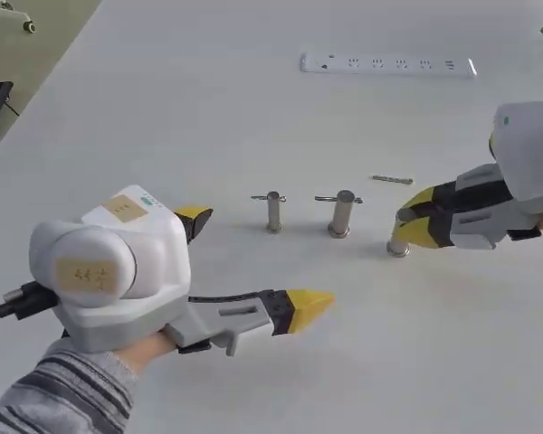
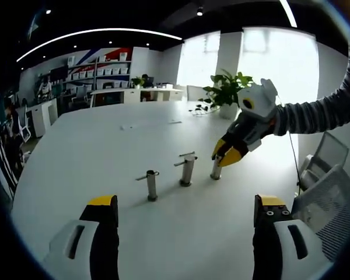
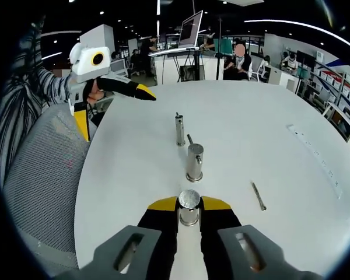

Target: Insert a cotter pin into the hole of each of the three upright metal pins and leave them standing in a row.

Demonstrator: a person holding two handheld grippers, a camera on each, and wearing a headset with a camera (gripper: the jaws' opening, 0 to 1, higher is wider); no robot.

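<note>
your right gripper is closed around the third metal pin, its yellow jaws pinching the shaft just under the head, probably to keep it steady and upright. that pin stands on the white counter at the right end of the row, with nothing through its hole yet. the loose cotter pin lies flat just behind it. the middle pin and the left pin each carry a cotter pin near the top. your left gripper hovers wide open and empty before the row, free to fetch the loose one.
</note>
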